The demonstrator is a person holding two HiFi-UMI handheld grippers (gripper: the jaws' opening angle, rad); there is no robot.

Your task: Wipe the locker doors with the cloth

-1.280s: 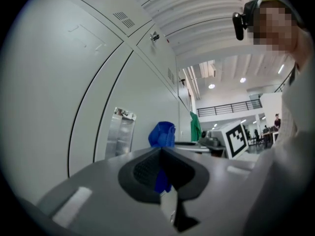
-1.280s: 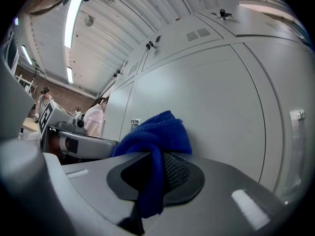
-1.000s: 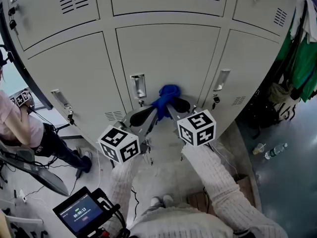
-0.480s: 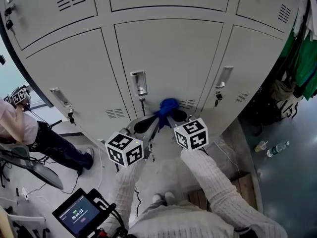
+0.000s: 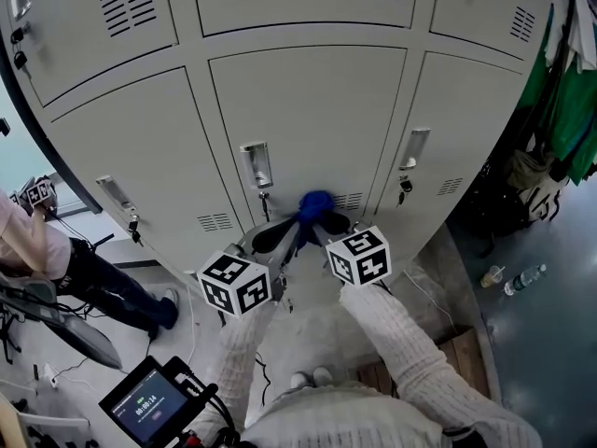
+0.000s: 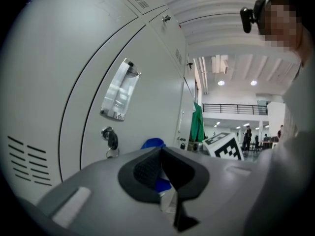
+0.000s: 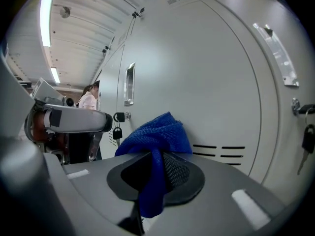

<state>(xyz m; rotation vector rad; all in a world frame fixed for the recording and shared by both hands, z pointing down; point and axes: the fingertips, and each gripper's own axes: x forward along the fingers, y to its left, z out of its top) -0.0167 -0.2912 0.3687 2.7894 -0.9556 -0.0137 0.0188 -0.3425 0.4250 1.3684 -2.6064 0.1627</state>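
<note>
A blue cloth (image 5: 315, 203) is pressed against the lower part of the middle grey locker door (image 5: 308, 119), beside its vent slots (image 5: 348, 199). My right gripper (image 5: 323, 222) is shut on the cloth (image 7: 157, 132), which bunches up past the jaws and touches the door. Just to its left is my left gripper (image 5: 283, 236), its jaws shut with nothing between them (image 6: 161, 173); the cloth (image 6: 152, 144) shows behind them. The door's handle (image 5: 255, 164) with a key under it is above left of the cloth.
More locker doors sit on both sides and above. A person (image 5: 37, 241) crouches at the left. Green garments (image 5: 564, 110) hang at the right, with bottles (image 5: 518, 283) on the floor below. A small screen (image 5: 149, 401) sits near my feet.
The right gripper has slid the cloth down the middle door, from level with the handle to beside the vent slots. The left gripper has followed it down a little.
</note>
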